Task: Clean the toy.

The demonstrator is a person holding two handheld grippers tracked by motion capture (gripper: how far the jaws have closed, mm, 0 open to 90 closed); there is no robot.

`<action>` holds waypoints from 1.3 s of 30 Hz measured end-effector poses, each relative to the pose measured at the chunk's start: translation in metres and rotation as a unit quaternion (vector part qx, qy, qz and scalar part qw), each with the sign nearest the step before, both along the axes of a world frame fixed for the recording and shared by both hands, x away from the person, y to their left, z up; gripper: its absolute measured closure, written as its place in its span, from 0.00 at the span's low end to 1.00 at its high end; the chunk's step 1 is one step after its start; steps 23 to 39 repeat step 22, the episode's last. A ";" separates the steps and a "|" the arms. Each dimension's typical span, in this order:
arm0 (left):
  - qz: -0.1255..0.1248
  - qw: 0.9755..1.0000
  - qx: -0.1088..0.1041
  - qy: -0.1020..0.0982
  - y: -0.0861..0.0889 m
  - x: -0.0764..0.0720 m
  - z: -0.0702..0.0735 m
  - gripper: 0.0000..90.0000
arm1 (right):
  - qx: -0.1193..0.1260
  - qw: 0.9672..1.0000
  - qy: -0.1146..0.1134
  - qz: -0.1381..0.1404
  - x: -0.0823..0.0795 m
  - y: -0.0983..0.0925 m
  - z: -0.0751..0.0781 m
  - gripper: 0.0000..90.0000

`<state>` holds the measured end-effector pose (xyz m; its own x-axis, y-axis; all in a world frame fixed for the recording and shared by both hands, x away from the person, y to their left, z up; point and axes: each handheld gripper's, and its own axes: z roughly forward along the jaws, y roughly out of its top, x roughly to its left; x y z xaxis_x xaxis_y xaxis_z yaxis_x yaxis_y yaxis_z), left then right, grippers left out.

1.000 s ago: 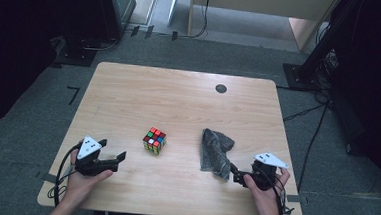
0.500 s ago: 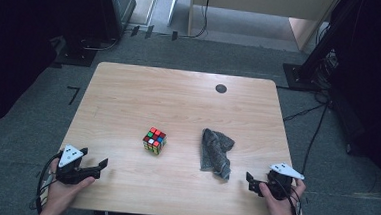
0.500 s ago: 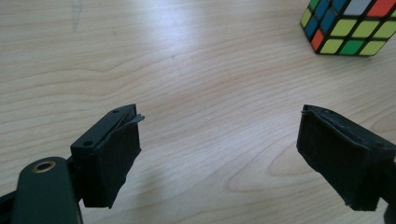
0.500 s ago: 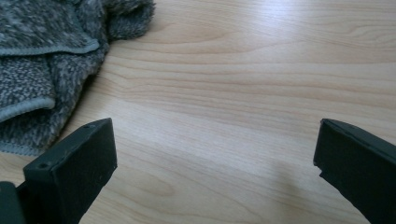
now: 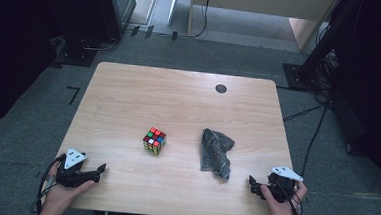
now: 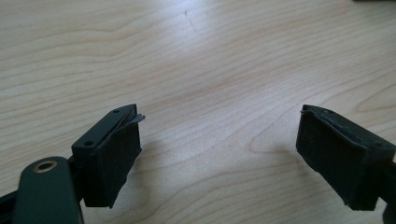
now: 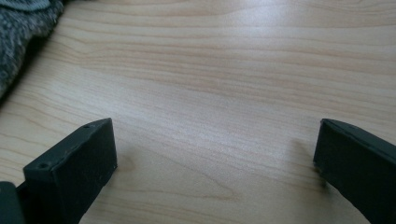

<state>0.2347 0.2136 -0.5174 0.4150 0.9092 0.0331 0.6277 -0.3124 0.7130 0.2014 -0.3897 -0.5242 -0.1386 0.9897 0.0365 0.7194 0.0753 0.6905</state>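
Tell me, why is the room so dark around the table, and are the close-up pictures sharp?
High view: light falls on the table while the surroundings stay nearly black, and the cube looks soft. Left gripper view: pale glare at the top of the wood, jaws fairly crisp. Right gripper view: the grey cloth is blurred and the jaws cast soft shadows.

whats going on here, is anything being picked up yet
Not yet. A person holds a gripper in each hand at the near edge of the wooden table. The left gripper and the right gripper both have open jaws with nothing between them. A colourful puzzle cube sits mid-table and a crumpled grey cloth lies to its right, nearest the right gripper. Neither is touched.
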 end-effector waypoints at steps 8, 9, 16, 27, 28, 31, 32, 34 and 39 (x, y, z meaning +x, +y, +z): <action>0.003 1.000 -0.008 0.007 0.001 0.002 0.000 0.16 | -0.003 1.000 -0.013 -0.003 -0.002 0.002 -0.002 0.00; 0.006 1.000 -0.008 0.007 0.000 0.003 0.000 0.16 | -0.002 1.000 -0.013 -0.003 -0.002 0.002 -0.002 0.00; 0.006 1.000 -0.009 0.007 -0.001 0.004 0.000 0.16 | -0.002 1.000 -0.013 -0.003 -0.002 0.002 -0.002 0.00; 0.006 1.000 -0.008 0.007 -0.001 0.004 0.000 0.16 | -0.002 1.000 -0.013 -0.006 -0.002 0.002 -0.002 0.00; 0.006 1.000 -0.008 0.007 -0.001 0.004 0.000 0.16 | -0.002 1.000 -0.013 -0.006 -0.002 0.002 -0.002 0.00; 0.006 1.000 -0.008 0.007 -0.001 0.004 0.000 0.16 | -0.002 1.000 -0.013 -0.006 -0.002 0.002 -0.002 0.00; 0.006 1.000 -0.008 0.007 -0.001 0.004 0.000 0.16 | -0.002 1.000 -0.013 -0.006 -0.002 0.002 -0.002 0.00; 0.006 1.000 -0.008 0.007 -0.001 0.004 0.000 0.16 | -0.002 1.000 -0.013 -0.006 -0.002 0.002 -0.002 0.00; 0.006 1.000 -0.008 0.007 -0.001 0.004 0.000 0.16 | -0.002 1.000 -0.013 -0.006 -0.002 0.002 -0.002 0.00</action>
